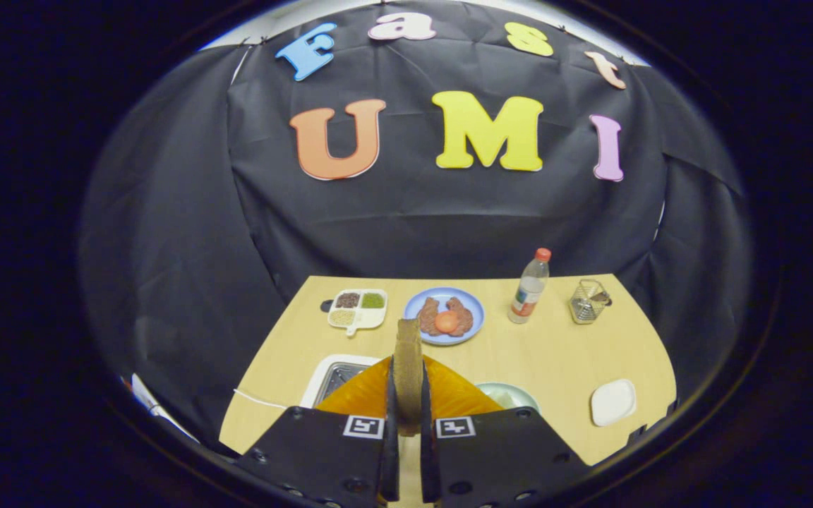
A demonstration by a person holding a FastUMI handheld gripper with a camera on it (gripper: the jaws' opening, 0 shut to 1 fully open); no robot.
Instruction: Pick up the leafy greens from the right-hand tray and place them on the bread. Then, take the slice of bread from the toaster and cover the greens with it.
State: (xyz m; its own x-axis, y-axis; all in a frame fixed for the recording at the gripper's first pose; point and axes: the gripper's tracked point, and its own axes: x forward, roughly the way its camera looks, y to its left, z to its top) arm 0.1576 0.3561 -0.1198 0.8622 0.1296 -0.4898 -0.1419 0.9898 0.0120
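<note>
While the gripper [408, 416] stands nearly closed, its fingers pinching an upright, crusty slice of bread [408, 363], we see the boxy white toaster [336, 376] just left of that slice, and beyond it a round blue plate [475, 303] on the smooth wooden table [562, 353].

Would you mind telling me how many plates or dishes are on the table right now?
4: a blue plate beyond the bread slice the gripper holds, a divided dish beside it, a small white plate, and a pale one partly hidden by the fingers; more may be hidden.
</note>
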